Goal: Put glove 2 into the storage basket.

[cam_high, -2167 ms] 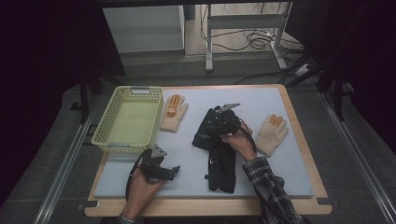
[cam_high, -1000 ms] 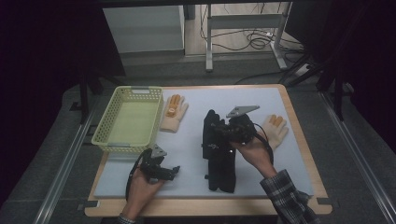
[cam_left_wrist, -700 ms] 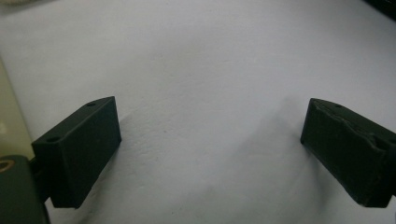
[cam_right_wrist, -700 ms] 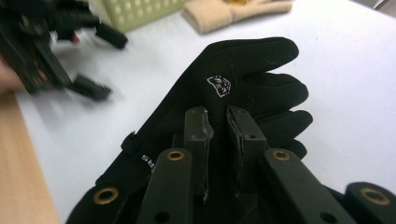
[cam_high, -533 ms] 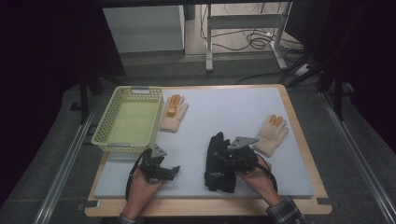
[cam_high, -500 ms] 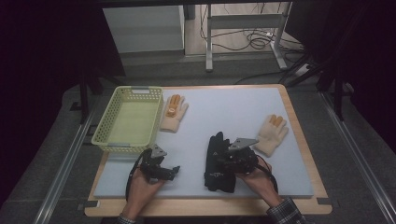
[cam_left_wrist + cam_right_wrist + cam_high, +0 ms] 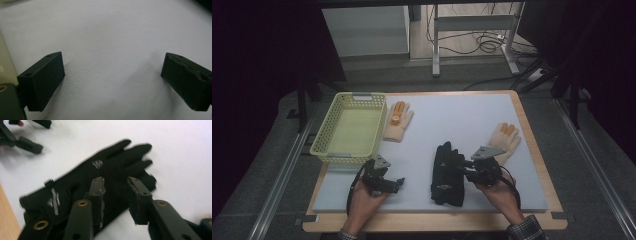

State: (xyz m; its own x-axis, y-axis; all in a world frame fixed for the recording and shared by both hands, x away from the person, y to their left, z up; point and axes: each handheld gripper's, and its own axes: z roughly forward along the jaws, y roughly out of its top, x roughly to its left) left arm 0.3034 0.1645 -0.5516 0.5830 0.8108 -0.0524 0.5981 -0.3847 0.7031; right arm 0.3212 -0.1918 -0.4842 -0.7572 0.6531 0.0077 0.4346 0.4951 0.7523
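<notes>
Between your right gripper [image 7: 115,202]'s jaws lies nothing but a narrow gap: they have just been closing, apart over the black gloves [image 7: 448,172], clamping nothing. Those gloves lie stacked flat near the table [image 7: 472,112]'s front edge, fingers pointing away from you, white print on the back. Your left gripper [image 7: 384,181] rests on the white mat, jaws spread wide and empty. Farther out, one cream glove [image 7: 505,140] lies just beyond your right hand [image 7: 499,195], another cream glove [image 7: 398,121] sits beside the green basket [image 7: 349,152].
</notes>
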